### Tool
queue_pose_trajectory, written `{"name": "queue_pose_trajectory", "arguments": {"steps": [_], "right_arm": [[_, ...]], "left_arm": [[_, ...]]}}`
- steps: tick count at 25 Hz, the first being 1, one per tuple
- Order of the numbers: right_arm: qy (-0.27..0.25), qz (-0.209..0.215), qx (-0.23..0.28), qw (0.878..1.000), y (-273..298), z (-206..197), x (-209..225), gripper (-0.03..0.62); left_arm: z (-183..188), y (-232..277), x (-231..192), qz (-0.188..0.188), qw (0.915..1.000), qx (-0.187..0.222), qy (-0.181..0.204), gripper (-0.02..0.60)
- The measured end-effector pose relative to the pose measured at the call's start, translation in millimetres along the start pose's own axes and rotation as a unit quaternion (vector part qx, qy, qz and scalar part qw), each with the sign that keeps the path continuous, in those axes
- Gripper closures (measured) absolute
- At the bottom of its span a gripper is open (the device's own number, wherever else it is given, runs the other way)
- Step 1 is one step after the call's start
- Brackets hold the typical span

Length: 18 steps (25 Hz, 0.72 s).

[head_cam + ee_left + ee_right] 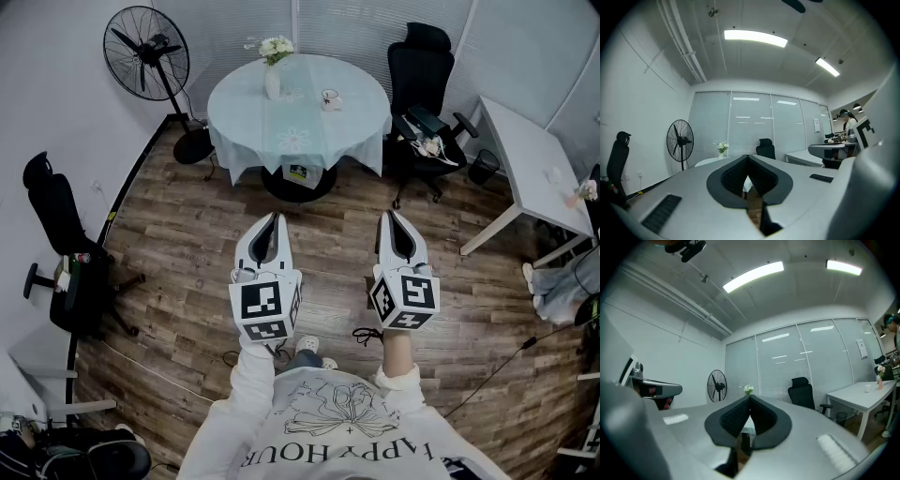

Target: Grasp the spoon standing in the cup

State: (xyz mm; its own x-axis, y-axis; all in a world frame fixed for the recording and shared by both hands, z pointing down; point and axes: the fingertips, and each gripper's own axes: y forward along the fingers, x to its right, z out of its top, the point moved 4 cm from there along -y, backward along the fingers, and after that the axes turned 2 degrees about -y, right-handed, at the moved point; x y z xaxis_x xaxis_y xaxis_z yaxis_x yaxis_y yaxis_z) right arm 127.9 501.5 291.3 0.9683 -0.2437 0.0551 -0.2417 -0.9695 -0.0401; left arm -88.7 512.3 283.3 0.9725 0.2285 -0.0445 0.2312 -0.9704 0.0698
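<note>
Left gripper (pixel 275 217) and right gripper (pixel 387 216), both clenched on nothing and held level, face the round table (pixel 361 122) well ahead, where the cup (pixel 330 98) stands; its spoon is too small to make out. Best approach: walk closer, part one gripper's jaws, then straddle the handle.

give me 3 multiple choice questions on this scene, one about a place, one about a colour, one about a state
1. Where is the cup?
A. on the round table
B. on the floor
C. on the white desk

2. What colour is the standing fan?
A. white
B. black
C. red

3. How are the right gripper jaws?
A. wide apart
B. shut, empty
C. shut on the spoon

Answers:
1 A: it stands near the vase.
2 B: cage, blades and stand are black.
3 B: the tips meet with nothing between.
</note>
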Motion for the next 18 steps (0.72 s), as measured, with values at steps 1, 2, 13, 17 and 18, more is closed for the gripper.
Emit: {"name": "queue_pose_trajectory", "arguments": {"steps": [1,2,13,17,18], "right_arm": [[0.001,0.0,0.0,1.0,1,0,0,0.583],[0.001,0.0,0.0,1.0,2,0,0,0.583],[-0.001,0.004,-0.003,1.0,12,-2,-4,0.583],[-0.004,-0.002,0.001,1.0,20,-3,-4,0.583],[-0.003,-0.003,0.001,1.0,21,-3,-3,0.583]], "left_arm": [[0,1,0,0.0,1.0,0.0,0.0,0.575],[0,1,-1,0.0,1.0,-0.001,0.0,0.575],[-1,9,-9,0.002,1.0,-0.003,-0.001,0.575],[-3,17,-14,0.003,1.0,-0.004,-0.001,0.575],[-2,18,-15,0.003,1.0,-0.004,-0.001,0.575]]}}
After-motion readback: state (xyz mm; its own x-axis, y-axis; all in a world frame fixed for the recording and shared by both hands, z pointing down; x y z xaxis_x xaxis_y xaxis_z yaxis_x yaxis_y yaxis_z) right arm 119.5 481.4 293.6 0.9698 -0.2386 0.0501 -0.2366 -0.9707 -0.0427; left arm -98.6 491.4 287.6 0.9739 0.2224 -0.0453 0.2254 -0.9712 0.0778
